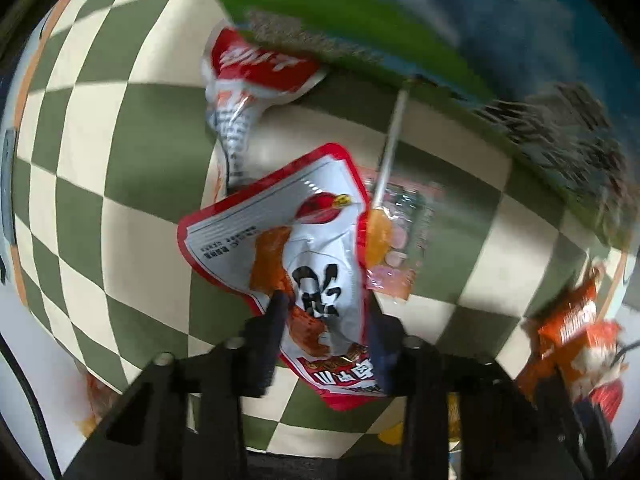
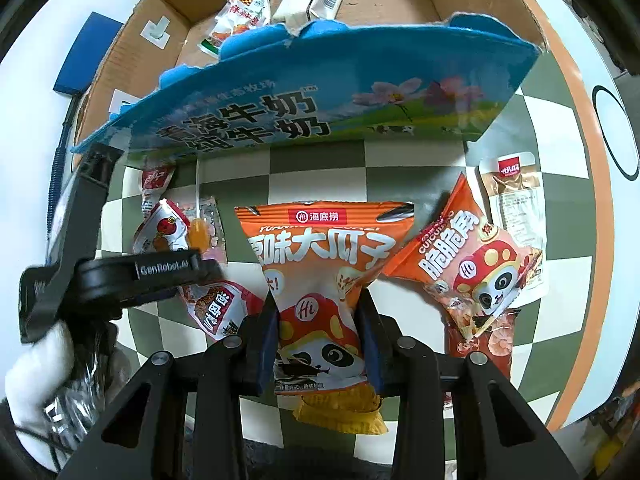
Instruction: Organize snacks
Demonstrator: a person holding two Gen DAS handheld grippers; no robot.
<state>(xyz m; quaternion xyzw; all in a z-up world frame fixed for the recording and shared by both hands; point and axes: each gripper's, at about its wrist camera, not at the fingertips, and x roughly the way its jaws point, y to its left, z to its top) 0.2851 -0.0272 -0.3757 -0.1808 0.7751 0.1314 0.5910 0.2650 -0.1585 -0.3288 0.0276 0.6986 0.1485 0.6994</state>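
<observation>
Bulging orange sunflower-seed bag (image 2: 320, 280), panda-printed, pinched by right claw (image 2: 320, 344).

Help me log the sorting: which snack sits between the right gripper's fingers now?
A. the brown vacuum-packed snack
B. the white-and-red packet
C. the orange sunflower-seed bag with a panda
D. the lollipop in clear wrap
C: in the right wrist view the right gripper pinches the orange sunflower-seed bag at its waist, while the lollipop lies on the checked cloth.

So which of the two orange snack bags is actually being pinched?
The sunflower seed bag, in the middle with the black seed picture on top, sits between the right tool's fingers. The crispy-corner bag beside it lies free.
</observation>
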